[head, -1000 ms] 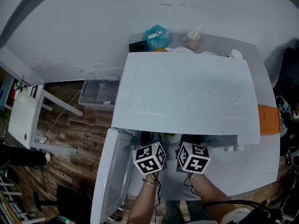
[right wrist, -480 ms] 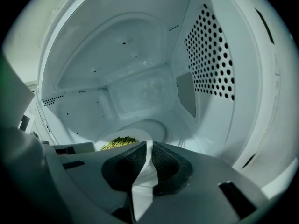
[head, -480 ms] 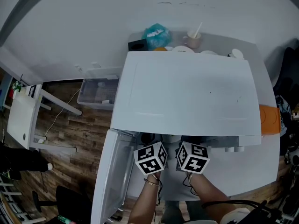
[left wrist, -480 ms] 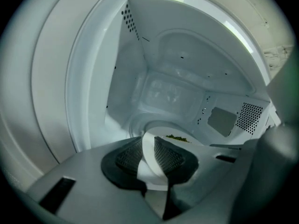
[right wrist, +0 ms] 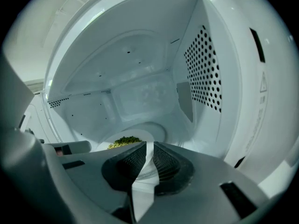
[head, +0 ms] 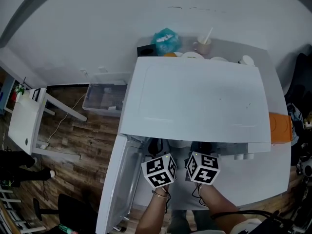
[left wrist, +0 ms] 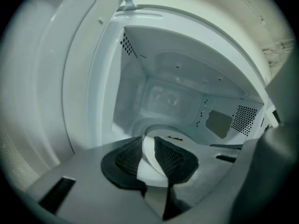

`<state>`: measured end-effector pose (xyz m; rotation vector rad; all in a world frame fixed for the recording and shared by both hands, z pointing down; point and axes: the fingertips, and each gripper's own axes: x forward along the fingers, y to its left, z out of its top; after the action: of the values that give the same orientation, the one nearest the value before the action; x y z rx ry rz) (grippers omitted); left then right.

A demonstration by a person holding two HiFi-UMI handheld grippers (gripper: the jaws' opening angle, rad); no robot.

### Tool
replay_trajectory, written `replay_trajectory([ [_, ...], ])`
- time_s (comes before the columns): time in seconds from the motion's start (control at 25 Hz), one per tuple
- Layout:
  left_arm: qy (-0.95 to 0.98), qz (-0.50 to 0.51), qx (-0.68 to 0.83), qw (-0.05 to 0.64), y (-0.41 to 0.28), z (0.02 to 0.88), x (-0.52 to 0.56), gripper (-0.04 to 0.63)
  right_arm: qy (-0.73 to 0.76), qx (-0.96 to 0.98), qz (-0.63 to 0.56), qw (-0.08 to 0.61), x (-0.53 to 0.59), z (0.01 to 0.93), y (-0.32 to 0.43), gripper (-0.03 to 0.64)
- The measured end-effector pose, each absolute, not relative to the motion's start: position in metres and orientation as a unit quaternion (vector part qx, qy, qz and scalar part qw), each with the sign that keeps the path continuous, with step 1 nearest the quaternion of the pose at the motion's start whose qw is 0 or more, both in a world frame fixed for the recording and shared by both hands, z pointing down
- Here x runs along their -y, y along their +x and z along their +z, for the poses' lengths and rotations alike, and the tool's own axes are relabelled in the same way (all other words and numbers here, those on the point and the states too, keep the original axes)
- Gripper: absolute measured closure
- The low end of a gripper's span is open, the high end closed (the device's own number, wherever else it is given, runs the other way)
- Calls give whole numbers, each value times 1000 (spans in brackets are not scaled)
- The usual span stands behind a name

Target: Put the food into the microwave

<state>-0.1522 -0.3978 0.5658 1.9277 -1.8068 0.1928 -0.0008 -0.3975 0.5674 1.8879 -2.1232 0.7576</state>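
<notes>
A white microwave (head: 195, 101) stands with its door (head: 114, 179) swung open to the left. Both grippers reach into its opening side by side. A white plate (left wrist: 149, 169) carrying green food (right wrist: 124, 141) sits low in the cavity, over the turntable. My left gripper (left wrist: 148, 146) is shut on the plate's near rim. My right gripper (right wrist: 149, 153) is shut on the same plate (right wrist: 149, 148) further right. From above, the microwave's top hides the plate and the jaws; only the marker cubes (head: 158, 169) and forearms show.
Behind the microwave stand a cup with a spoon (head: 201, 45) and a blue bag (head: 165, 37). An orange object (head: 279, 128) lies at its right. A clear plastic box (head: 104, 98) and a white stool (head: 24, 123) stand on the wooden floor at the left.
Both grippers stay shut on the plate in the microwave's opening. Their cubes have shifted slightly toward me in the head view.
</notes>
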Motion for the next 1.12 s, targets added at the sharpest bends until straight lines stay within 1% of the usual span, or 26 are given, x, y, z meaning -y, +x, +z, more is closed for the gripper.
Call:
replay_trajectory([
  [0.28, 709, 73, 656, 249, -137, 557, 372, 520, 620, 744, 223, 115, 376, 550, -12, 575],
  [0.48, 722, 78, 637, 260, -128, 548, 347, 520, 580, 782, 188, 131, 349, 538, -21, 577],
  [0.68, 730, 93, 624, 261, -114, 539, 318, 522, 569, 786, 199, 140, 326, 535, -10, 577],
  [1.12, 751, 107, 606, 240, -82, 510, 267, 564, 520, 824, 170, 146, 280, 499, -3, 598],
])
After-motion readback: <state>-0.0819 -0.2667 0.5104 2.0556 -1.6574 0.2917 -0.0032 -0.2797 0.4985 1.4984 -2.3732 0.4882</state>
